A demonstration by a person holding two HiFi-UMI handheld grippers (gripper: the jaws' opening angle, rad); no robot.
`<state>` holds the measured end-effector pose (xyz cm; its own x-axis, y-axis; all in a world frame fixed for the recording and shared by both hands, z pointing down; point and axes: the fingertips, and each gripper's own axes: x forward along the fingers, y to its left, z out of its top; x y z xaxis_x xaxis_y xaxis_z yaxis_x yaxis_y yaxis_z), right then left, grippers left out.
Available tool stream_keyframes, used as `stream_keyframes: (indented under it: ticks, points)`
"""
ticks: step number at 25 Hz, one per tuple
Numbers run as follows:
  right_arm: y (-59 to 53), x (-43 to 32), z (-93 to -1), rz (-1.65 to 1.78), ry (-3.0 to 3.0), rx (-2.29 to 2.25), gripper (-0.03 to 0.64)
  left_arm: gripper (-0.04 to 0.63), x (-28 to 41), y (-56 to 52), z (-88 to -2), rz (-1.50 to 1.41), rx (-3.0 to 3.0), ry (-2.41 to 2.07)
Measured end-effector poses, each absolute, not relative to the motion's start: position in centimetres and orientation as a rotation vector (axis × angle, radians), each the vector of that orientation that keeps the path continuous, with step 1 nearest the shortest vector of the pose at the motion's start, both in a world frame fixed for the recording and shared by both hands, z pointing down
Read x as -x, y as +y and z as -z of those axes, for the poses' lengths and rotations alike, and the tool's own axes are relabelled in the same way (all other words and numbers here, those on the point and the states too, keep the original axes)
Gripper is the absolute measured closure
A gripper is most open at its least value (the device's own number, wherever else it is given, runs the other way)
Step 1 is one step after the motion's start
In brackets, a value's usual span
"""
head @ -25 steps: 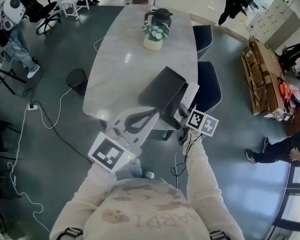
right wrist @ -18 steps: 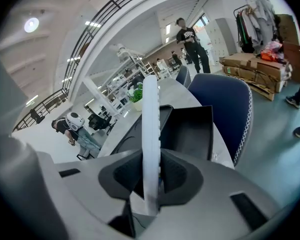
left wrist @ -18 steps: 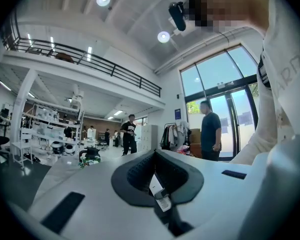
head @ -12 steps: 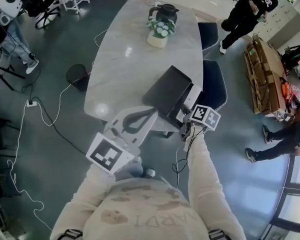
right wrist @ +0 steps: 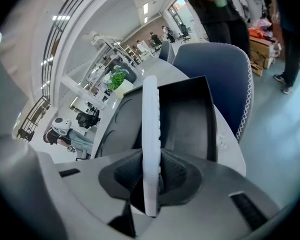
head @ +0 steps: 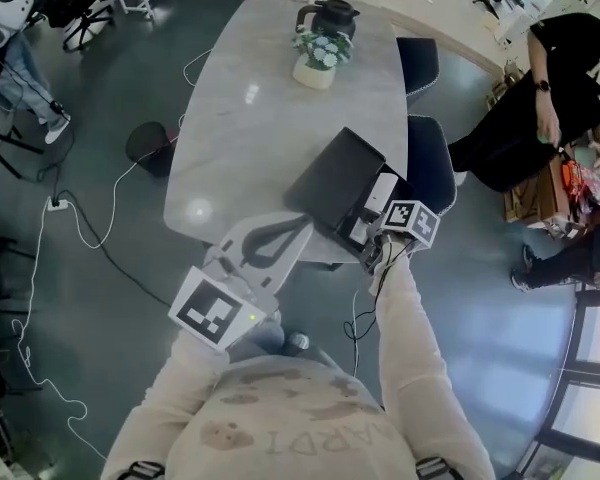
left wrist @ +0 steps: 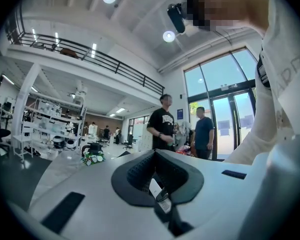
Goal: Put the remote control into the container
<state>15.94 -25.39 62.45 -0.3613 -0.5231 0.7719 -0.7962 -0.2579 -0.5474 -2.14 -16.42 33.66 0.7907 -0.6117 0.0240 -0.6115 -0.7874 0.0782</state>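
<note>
Pale table (head: 250, 118), black box (head: 335, 178); right fingers (right wrist: 177, 176) pinch slim white remote (right wrist: 151, 134), left fingers (left wrist: 140, 171) closed

Desk layout
The container (head: 330, 180) is set at the desk's (head: 240, 138) near right edge; a potted plant (head: 317, 60) and, apparently, a jug (head: 327, 15) farther back.

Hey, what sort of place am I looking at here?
Probably a big open-plan robotics lab or workshop hall: a long meeting table with office chairs, racks of equipment along the wall, and a railed mezzanine overhead.
</note>
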Motion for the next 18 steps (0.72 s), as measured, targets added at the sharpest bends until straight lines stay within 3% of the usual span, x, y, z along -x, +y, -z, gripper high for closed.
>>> stream_keyframes:
  ticks: [18]
  points:
    - [-26.8, -15.1, -67.0, -1.914, -1.507, -1.509, 0.523, 0.583, 4.0, -18.8, -35.9, -0.008, -2.847, -0.999]
